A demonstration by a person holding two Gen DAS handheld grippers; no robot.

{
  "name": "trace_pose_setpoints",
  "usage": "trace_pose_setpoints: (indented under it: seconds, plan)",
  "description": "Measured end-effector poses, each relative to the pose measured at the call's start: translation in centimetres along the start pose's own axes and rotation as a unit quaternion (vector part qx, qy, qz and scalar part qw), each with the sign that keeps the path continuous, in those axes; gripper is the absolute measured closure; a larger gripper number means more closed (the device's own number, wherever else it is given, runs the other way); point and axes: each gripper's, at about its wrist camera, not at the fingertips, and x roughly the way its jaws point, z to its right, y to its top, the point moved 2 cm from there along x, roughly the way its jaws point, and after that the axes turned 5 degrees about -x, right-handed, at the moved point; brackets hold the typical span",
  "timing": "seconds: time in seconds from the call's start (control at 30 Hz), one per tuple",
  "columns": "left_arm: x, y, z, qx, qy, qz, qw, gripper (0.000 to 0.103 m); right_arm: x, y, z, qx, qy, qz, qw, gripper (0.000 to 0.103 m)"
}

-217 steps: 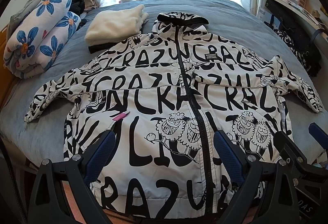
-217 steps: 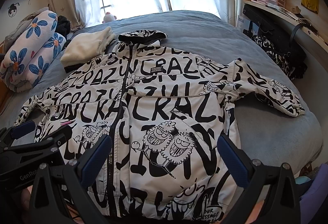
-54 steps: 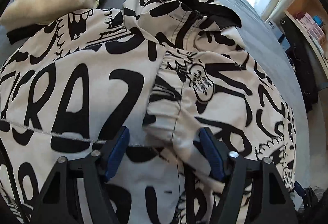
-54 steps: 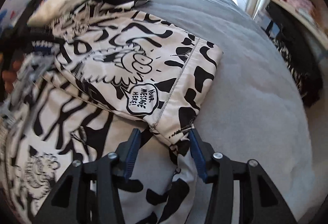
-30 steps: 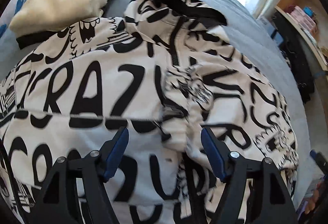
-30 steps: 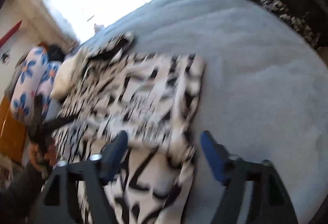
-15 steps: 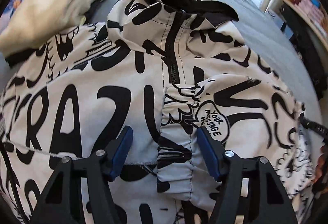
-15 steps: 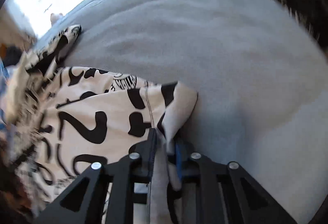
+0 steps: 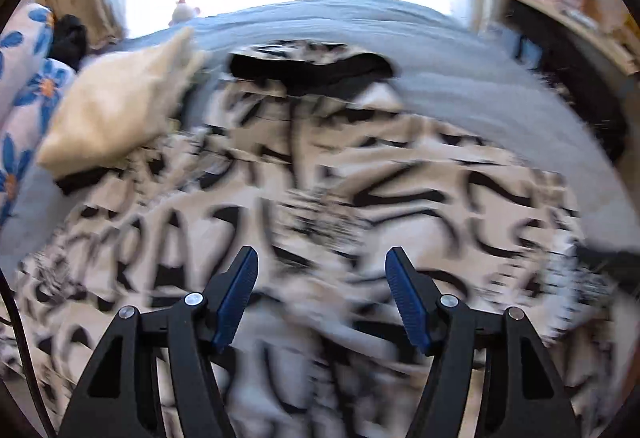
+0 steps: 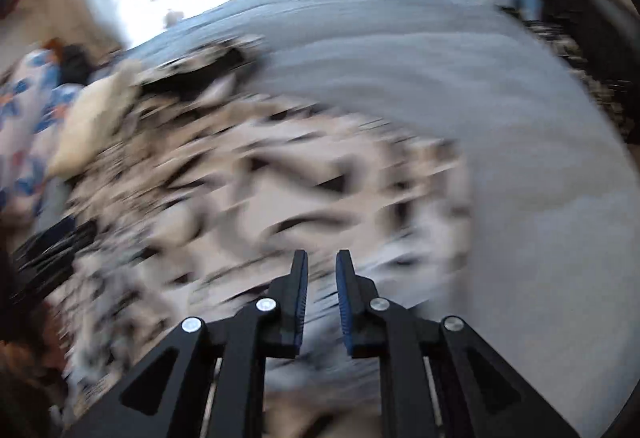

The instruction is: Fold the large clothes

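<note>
A white hooded jacket point(image 9: 304, 205) with black lettering lies on the grey bed, hood point(image 9: 312, 67) at the far end. Its right sleeve is folded in over the body. It also shows blurred in the right wrist view point(image 10: 260, 189). My left gripper point(image 9: 322, 278) is open and empty above the jacket's middle. My right gripper point(image 10: 322, 274) has its jaws nearly together with a narrow gap; blurred fabric shows through the gap, and I cannot tell whether any is pinched. Both views are motion-blurred.
A folded cream garment point(image 9: 116, 109) lies left of the hood. A blue-flowered bundle point(image 9: 20, 85) sits at the far left. The grey bed point(image 10: 480, 109) spreads bare to the right of the jacket. Shelves and dark bags point(image 9: 568, 49) stand at the right.
Both grippers have pulled back and up from the jacket. The right gripper was pinching the folded sleeve's edge half a second ago; now its jaws show a small gap above the fabric.
</note>
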Motion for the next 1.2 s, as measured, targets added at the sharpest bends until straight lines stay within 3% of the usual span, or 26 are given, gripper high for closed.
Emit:
trace_pose_setpoints:
  seconds: [0.07,0.13,0.2,0.33,0.37,0.4,0.43,0.47,0.53,0.67,1.2]
  plan:
    - [0.6,-1.2,1.8,-0.007,-0.026,-0.024,0.9993,0.038,1.1,-1.1,-2.7,-0.010,0.025,-0.018,0.999,0.089]
    - [2.2,-2.8,2.5,-0.012,-0.021,-0.060,0.9979,0.038,2.4,-2.3,-3.8,-0.019,0.016,-0.038,0.999,0.089]
    - [3.9,-4.0,2.4,-0.016,-0.001,-0.091,0.9958,0.038,3.2,-3.4,-2.2,-0.016,-0.028,-0.050,0.998,0.091]
    - [3.8,-5.0,0.9,-0.018,-0.030,-0.093,0.9951,0.039,0.5,-4.9,4.8,0.016,-0.130,-0.024,0.991,0.096]
    - [3.8,-5.1,0.7,-0.016,-0.032,-0.092,0.9951,0.039,-0.1,-5.3,6.1,0.029,-0.118,-0.021,0.992,0.103]
    - [3.6,-5.2,0.6,-0.013,-0.028,-0.091,0.9953,0.039,-0.7,-5.7,7.5,0.051,-0.091,-0.019,0.994,0.103]
    - [3.6,-5.2,0.3,-0.012,-0.007,-0.093,0.9955,0.033,-1.2,-6.0,8.5,0.070,-0.083,-0.018,0.994,0.103]
    - [3.7,-5.3,0.1,-0.013,0.013,-0.095,0.9954,0.030,-1.7,-6.3,9.2,0.078,-0.088,-0.015,0.993,0.103]
    - [4.0,-5.3,-0.7,-0.030,0.006,-0.099,0.9946,0.029,-2.1,-6.3,9.4,0.081,-0.086,-0.015,0.993,0.103]
    - [2.5,-5.0,-1.4,-0.054,0.006,-0.090,0.9944,0.029,-2.5,-5.7,7.8,0.072,-0.103,-0.012,0.992,0.100]
    - [-9.6,-5.8,-0.6,-0.010,0.010,-0.012,0.9998,0.029,-9.2,-7.1,2.3,0.053,-0.088,0.026,0.994,0.099]
